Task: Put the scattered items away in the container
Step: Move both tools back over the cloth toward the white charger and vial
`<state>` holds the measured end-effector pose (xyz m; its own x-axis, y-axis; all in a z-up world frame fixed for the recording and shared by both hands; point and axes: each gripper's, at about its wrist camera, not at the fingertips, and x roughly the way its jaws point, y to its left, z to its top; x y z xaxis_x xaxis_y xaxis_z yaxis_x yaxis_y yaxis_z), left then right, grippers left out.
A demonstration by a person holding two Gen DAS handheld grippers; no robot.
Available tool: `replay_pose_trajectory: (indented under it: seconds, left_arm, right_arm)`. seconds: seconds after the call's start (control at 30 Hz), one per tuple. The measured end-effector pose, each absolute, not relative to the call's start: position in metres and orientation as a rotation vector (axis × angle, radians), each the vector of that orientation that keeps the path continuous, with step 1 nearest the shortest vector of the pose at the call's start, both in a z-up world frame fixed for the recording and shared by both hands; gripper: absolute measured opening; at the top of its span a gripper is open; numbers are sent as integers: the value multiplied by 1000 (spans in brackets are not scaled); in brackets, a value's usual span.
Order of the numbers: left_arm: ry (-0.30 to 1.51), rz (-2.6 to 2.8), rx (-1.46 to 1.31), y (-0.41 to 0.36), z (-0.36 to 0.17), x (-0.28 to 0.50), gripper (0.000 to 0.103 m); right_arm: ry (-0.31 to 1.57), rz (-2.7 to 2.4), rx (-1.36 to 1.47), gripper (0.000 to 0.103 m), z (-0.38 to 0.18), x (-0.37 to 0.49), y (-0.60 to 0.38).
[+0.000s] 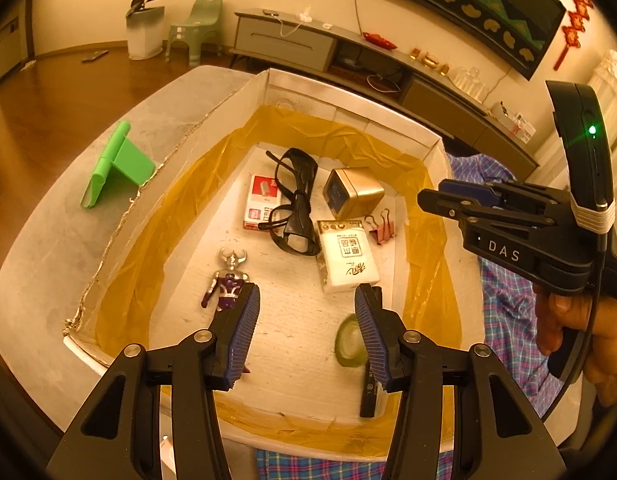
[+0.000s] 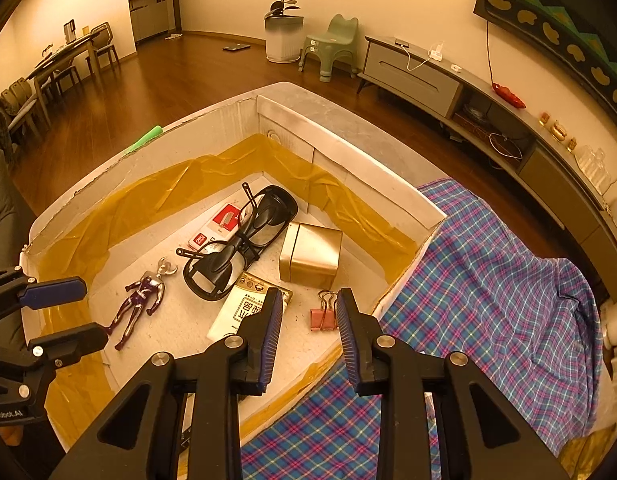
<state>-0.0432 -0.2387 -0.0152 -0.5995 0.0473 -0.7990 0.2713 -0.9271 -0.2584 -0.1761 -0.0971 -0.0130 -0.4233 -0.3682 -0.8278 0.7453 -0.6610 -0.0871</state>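
Note:
A white cardboard box [image 1: 196, 140] lined with yellow tape holds black glasses [image 1: 294, 200], a red-and-white pack [image 1: 260, 200], a gold tin [image 1: 352, 196], a white packet [image 1: 348, 256], pink binder clips [image 1: 380, 224] and a silver-purple figure [image 1: 228, 280]. My left gripper [image 1: 308, 304] hangs open over the box's near end, with nothing between its pads. A blurred green round thing [image 1: 348, 346] shows beside its right finger. My right gripper [image 2: 308, 300] is open above the pink binder clips [image 2: 322, 316], near the box's right wall [image 2: 408, 236].
A green stand [image 1: 116, 164] lies on the grey table [image 1: 48, 240] left of the box. Plaid cloth [image 2: 488, 280] covers the surface right of the box. A dark slim object [image 1: 368, 392] leans at the box's near wall. A hand [image 1: 568, 320] holds the right gripper's handle.

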Motion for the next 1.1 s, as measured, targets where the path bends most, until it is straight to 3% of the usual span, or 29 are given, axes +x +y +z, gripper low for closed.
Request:
replay_pose_trajectory:
  seconds: [0.7,0.9,1.1]
  left_arm:
    - [498,-2729,1248,-221,10,-35,52]
    - [511,-2781,1194,-209,23,-31,52]
    - [497,-2873,1100,-191,40,-27,52]
  right_arm:
    - [516,-2110,1062,38,4,-158,-87]
    - [396,-2094,1022,39,23,-147,-71]
    - [158,-2058,993,40,44,-138,-29]
